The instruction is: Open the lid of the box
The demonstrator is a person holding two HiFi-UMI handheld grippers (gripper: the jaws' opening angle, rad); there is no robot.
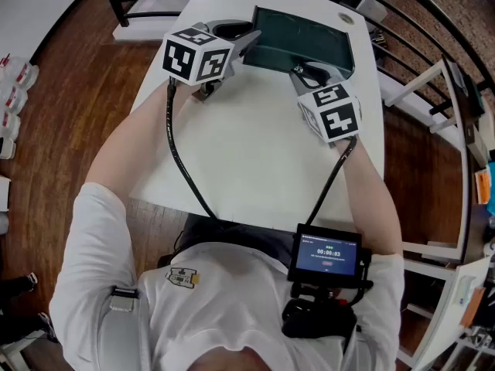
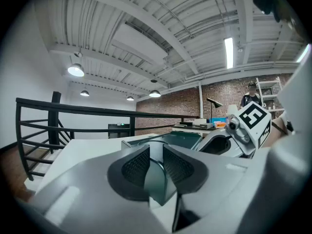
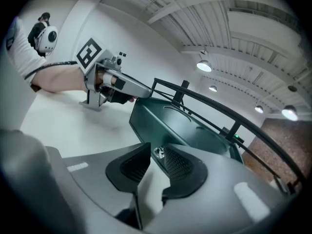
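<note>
A dark green box lies flat at the far end of the white table. My left gripper is at the box's near left corner, shut on the thin green lid edge, which fills the gap between its pads. My right gripper is at the box's front edge, further right. Its jaws stand almost together around a small metal catch on the box. From the right gripper view, the left gripper shows at the box's far corner.
A black railing runs past the table's far and right sides, with wooden floor to the left. A small white disc lies on the table behind the box. A small screen hangs at the person's chest.
</note>
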